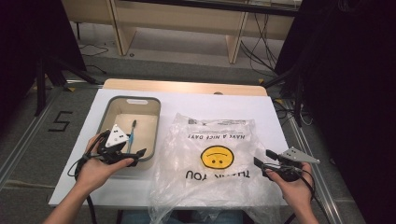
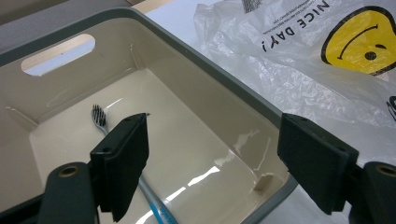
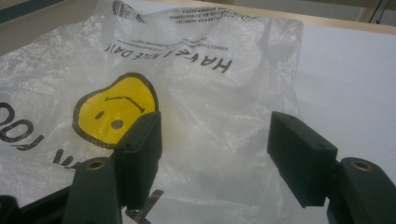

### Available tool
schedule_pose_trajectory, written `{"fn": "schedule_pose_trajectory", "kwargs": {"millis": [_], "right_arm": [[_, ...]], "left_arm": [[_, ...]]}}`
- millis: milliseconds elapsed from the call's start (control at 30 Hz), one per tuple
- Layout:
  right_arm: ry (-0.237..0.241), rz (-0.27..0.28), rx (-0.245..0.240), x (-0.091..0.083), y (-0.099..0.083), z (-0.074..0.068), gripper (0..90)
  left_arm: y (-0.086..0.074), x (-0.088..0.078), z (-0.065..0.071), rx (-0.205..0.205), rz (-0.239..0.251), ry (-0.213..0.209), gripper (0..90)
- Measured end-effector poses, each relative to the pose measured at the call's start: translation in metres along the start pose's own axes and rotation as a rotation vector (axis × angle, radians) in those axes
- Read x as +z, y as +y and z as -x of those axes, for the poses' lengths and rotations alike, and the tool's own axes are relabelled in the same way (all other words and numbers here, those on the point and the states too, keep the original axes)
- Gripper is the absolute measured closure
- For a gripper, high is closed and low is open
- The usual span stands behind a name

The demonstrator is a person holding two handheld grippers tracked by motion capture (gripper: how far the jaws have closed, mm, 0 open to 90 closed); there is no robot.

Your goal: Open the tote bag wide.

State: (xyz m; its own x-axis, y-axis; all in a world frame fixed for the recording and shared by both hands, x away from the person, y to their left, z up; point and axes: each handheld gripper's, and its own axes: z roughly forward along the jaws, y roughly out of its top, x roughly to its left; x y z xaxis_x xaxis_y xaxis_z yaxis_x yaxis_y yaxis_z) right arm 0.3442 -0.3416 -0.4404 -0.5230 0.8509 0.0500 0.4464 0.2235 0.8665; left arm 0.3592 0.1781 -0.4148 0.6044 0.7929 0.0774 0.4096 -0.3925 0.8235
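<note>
Hovering left gripper (image 1: 133,154) over bin (image 1: 110,105) — right gripper (image 1: 264,158) beside bag (image 1: 219,135) — fingers spread, empty.

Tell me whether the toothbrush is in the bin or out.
In. The toothbrush lies flat on the floor of the bin, beneath the open left gripper.

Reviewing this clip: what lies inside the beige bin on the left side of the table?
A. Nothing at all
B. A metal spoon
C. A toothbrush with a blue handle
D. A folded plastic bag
C. A toothbrush with dark bristles and a blue handle lies on the floor of the bin; the plastic bag lies flat on the table beside the bin, not in it.
</note>
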Motion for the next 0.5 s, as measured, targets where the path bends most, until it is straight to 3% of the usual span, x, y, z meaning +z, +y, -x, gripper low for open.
{"fn": "schedule_pose_trajectory", "kwargs": {"millis": [233,500], "right_arm": [[-0.011,-0.017,0.013,0.0,-0.001,0.003,35.1],[-0.053,-0.059,0.034,0.0,0.0,0.01,33.3]], "left_arm": [[0.005,-0.002,0.01,0.008,0.02,-0.03,26.2],[0.016,-0.002,0.041,0.07,0.036,-0.093,28.5]]}}
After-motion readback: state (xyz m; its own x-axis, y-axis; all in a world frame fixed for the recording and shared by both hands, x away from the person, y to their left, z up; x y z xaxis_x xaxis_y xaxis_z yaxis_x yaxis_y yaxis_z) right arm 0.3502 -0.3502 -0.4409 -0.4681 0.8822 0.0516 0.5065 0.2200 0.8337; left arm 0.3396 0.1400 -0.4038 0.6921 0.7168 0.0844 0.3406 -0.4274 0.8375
